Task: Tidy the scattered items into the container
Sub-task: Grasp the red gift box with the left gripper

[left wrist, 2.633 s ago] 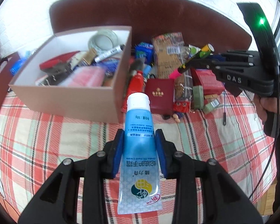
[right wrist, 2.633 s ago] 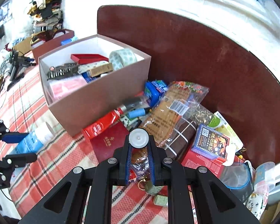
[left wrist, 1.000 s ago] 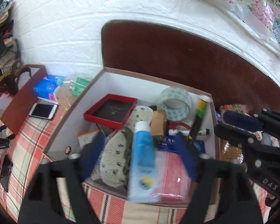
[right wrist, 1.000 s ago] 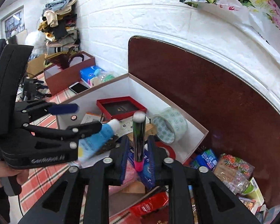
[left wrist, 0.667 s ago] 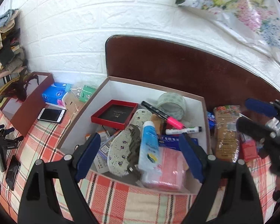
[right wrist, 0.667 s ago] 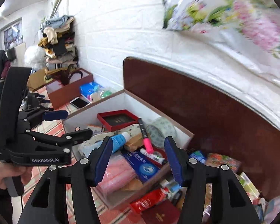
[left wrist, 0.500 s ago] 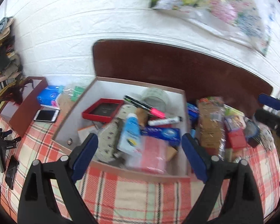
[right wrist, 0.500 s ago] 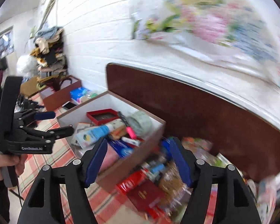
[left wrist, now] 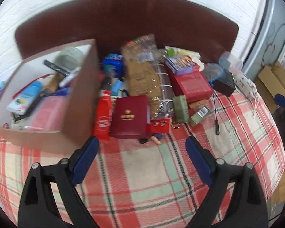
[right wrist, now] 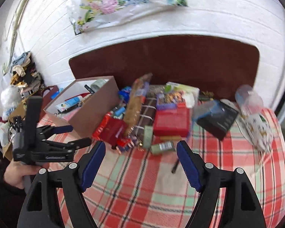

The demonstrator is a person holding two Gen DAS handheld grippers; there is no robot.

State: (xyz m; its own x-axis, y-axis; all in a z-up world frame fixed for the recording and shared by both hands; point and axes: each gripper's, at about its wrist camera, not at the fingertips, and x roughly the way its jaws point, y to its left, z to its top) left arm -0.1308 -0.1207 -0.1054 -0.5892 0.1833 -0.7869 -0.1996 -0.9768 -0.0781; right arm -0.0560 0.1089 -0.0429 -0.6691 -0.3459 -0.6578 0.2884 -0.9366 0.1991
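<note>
Left gripper [left wrist: 141,142]: spread wide, nothing between the pads, lower centre.
Right gripper [right wrist: 140,149]: spread wide, nothing held.
Container [left wrist: 79,102]: left of frame, part-filled.
Scattered items [left wrist: 161,87]: heaped centre, just right of container.

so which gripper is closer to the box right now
Left. The left gripper hangs open just in front of the box, near its front corner. The right gripper, also open, sits further back over the checked cloth.

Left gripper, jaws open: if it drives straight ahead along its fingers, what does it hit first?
Likely the dark red booklet with gold emblem at the pile's near edge, past bare plaid cloth. The left gripper holds nothing; depth is uncertain.
</note>
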